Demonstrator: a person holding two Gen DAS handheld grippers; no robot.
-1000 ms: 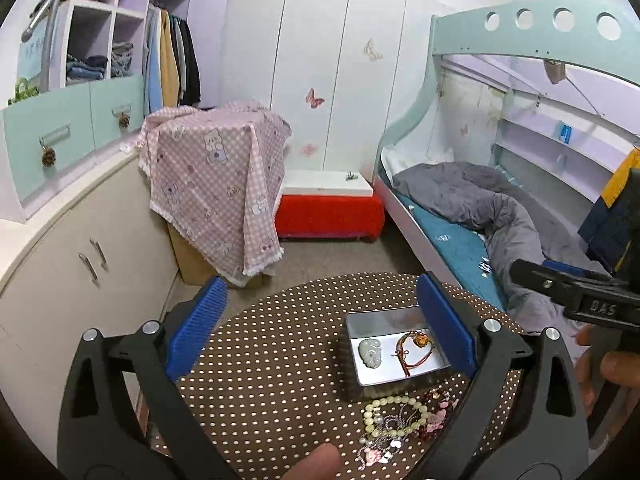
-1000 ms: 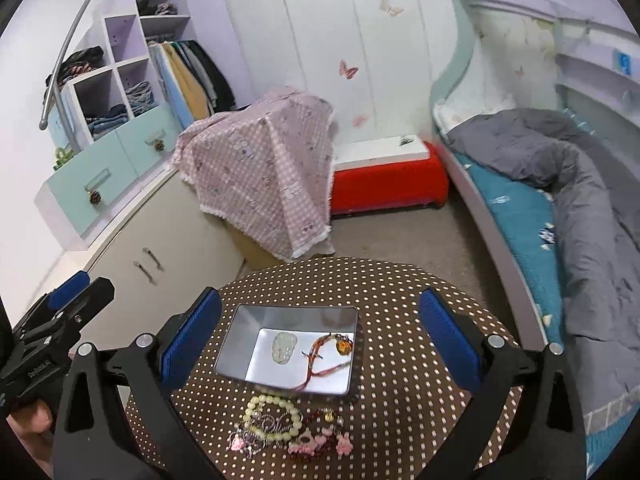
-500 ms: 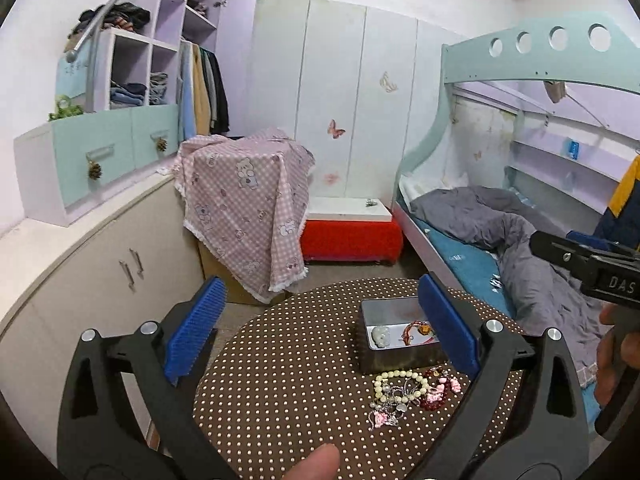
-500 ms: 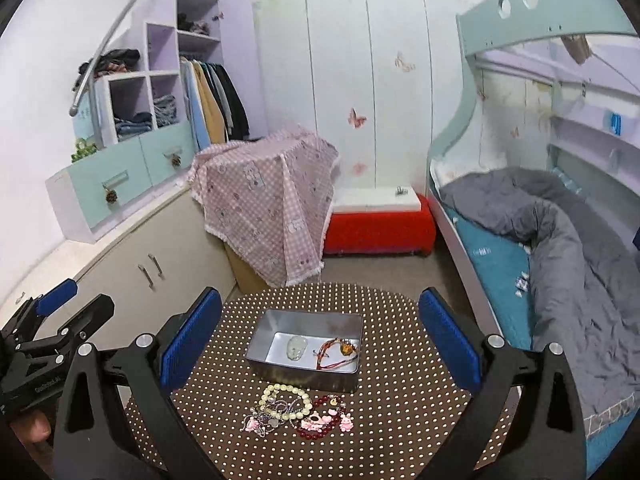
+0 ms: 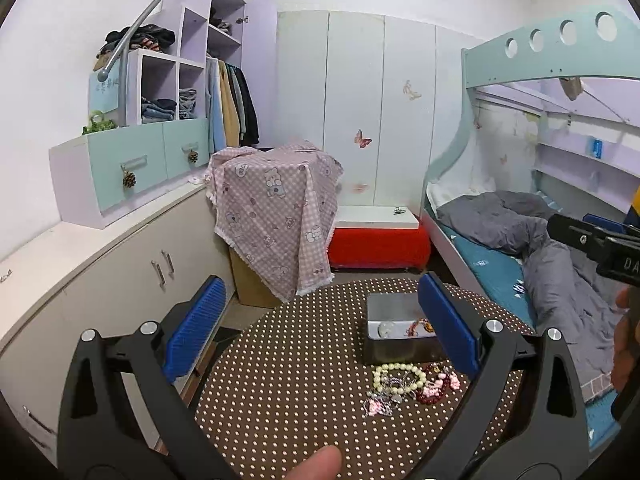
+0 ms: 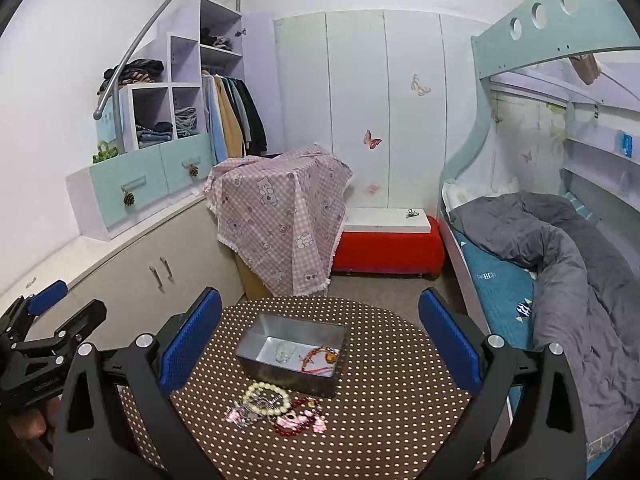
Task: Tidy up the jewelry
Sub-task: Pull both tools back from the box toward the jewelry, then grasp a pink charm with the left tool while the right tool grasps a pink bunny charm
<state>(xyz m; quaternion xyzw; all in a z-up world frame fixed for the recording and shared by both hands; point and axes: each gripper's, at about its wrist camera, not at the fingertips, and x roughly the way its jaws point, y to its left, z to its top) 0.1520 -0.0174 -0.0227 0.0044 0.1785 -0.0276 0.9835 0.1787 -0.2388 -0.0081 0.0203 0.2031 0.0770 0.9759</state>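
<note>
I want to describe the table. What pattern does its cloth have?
The tablecloth is dark brown with small pale polka dots; the right wrist view shows it best.

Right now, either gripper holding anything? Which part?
Nothing held. Left gripper and right gripper are both open and empty, above the brown polka-dot table; the loose jewelry pile lies untouched.

Left half of the dotted table (image 5: 288, 380) lay bare, open to approach. Blocked on the right by the metal tin (image 5: 396, 344), bead pile (image 5: 408, 384) just before it.
</note>
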